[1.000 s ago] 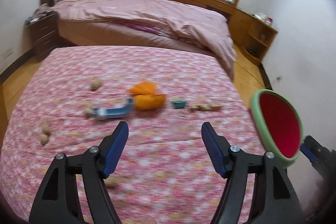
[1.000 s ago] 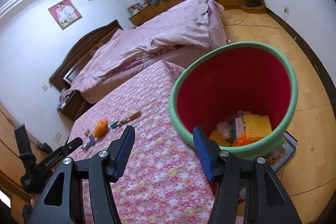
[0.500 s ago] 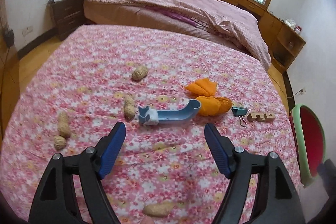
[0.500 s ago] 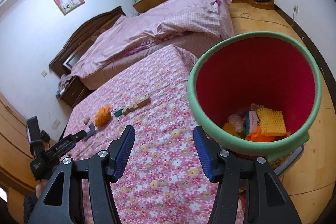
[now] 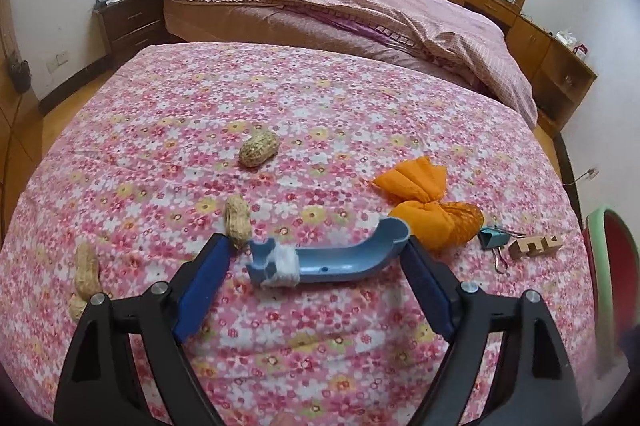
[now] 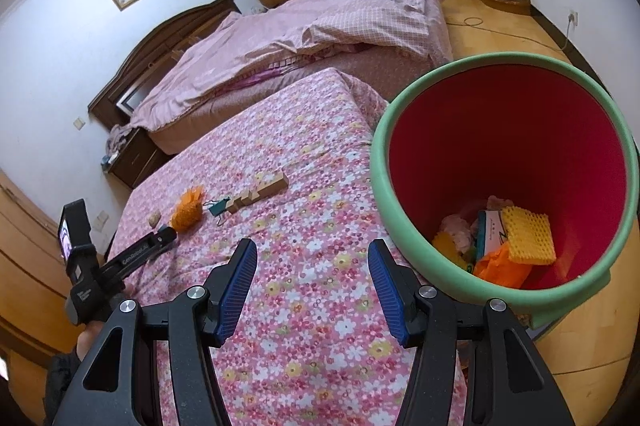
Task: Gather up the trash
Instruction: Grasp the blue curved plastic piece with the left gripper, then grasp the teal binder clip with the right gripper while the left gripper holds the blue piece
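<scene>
We are lining up our left gripper – jaws just widening, released – astride the curved blue plastic piece at lower centre; next we clench, while the right gripper's jaws gape empty.

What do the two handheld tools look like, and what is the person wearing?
Both the left tool and right tool have black angular plastic arms with silver screws and ribbed blue pads. The left tool's body carries white lettering and a small screen. A dark sleeve shows at the wrist.
</scene>
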The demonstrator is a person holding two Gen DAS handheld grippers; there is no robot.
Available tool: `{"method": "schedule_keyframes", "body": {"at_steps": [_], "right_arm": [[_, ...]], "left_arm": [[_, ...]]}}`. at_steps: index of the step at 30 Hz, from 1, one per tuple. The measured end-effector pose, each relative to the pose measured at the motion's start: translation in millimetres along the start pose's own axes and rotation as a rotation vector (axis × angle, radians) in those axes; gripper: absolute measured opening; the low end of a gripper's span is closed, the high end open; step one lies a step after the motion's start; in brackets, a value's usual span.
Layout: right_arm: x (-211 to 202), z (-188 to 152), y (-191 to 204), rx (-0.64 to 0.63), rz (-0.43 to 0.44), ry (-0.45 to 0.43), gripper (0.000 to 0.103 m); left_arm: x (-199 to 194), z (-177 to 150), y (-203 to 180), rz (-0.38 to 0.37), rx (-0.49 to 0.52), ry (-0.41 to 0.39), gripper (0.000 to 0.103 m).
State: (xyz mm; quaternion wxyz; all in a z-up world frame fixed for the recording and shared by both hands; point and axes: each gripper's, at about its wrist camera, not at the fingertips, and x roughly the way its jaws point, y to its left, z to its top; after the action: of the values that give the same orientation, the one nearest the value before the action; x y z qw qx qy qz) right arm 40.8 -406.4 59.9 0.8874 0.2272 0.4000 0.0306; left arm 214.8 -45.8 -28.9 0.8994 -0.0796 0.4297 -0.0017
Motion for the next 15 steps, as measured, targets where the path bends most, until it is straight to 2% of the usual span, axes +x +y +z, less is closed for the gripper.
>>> {"method": "schedule_keyframes", "body": {"at_steps": [2,3,4,9,15], "right_arm": [[3,2,2,-0.002,0.005,0.002,0.059],[5,2,3,-0.004,0.006,0.004,0.059],[7,3,4,-0.008,0.006,0.007,0.059],[17,6,21,-0.051,0.016,0.026,0.059],[32,11,48,-0.114,0.039,0.043,0.059]], "left_arm": [[1,1,0,-0.005,-0.004,-0.001,0.084],[0,1,0,-0.001,-0.009,-0.003,0.076],[-2,0,0,0.003,-0.010,-0.005,0.073],[-13,0,8,-0.054,-0.029,-0.006,0.073],[-41,-7,23,-0.042,-0.030,-0.046,0.073]]}}
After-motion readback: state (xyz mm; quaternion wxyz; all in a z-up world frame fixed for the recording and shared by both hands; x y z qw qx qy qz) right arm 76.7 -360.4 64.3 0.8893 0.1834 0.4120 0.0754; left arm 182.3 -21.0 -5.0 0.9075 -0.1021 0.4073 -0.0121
